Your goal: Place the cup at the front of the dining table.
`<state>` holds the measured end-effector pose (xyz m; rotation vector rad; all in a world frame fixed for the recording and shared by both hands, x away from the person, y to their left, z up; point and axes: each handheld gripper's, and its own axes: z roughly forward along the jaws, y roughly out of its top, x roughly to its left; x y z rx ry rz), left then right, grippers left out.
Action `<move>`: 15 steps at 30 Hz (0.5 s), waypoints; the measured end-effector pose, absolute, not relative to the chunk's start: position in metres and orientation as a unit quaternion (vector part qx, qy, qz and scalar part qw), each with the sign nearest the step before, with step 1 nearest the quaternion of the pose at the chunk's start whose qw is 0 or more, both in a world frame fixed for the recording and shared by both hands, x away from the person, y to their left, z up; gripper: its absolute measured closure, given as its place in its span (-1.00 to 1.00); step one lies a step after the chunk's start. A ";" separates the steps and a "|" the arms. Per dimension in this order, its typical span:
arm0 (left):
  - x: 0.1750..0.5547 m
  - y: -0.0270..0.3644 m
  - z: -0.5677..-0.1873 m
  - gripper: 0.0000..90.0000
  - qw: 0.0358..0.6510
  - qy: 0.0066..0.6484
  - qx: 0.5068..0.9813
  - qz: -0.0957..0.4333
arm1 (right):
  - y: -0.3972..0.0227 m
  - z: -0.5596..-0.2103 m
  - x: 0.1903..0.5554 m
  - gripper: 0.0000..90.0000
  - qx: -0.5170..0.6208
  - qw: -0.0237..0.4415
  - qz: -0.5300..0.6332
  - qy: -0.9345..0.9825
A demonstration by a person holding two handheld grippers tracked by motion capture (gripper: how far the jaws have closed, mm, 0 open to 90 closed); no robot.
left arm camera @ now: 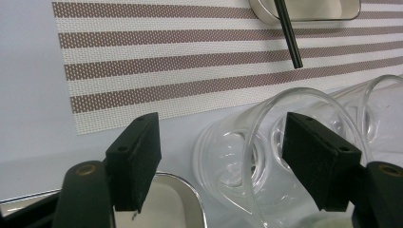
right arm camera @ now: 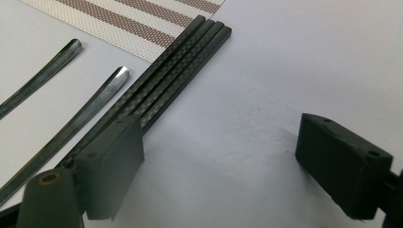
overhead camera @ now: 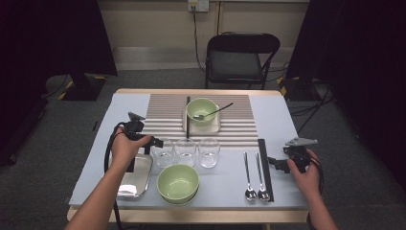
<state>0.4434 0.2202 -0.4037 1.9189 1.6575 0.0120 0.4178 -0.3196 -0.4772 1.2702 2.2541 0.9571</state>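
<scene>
My left gripper (overhead camera: pixel 152 142) is the nearer one to the work: its jaws stand wide open and hold nothing, and in the left gripper view the leftmost glass (left arm camera: pixel 259 156) sits between them, nearer the right-hand pad, its rim towards me. On the surface (overhead camera: pixel 287 124) that glass (overhead camera: pixel 163 153) lies at about three o'clock from the left gripper, first in a row of three, upright, so I judge a short push rightward should bracket it. Just behind the jaws sits a steel tray (overhead camera: pixel 136 177). My right gripper (overhead camera: pixel 279 163), also wide open and empty, hovers beside the black chopsticks (right arm camera: pixel 161 83), which run twelve to six.
</scene>
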 end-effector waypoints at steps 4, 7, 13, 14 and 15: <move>0.443 0.219 -0.405 -0.34 0.296 0.624 0.724 0.006 | -0.320 -0.477 0.418 -0.66 0.452 0.190 0.341 0.802; 0.443 0.218 -0.408 -0.34 0.295 0.626 0.722 0.004 | -0.320 -0.477 0.418 -0.66 0.452 0.190 0.341 0.802; 0.443 0.216 -0.412 -0.32 0.290 0.626 0.724 0.005 | -0.320 -0.477 0.418 -0.66 0.452 0.190 0.341 0.802; 0.443 0.215 -0.412 -0.32 0.291 0.627 0.722 0.001 | -0.320 -0.477 0.418 -0.66 0.452 0.190 0.341 0.802; 0.443 0.215 -0.412 -0.32 0.291 0.627 0.722 0.001 | -0.320 -0.477 0.418 -0.66 0.452 0.190 0.341 0.802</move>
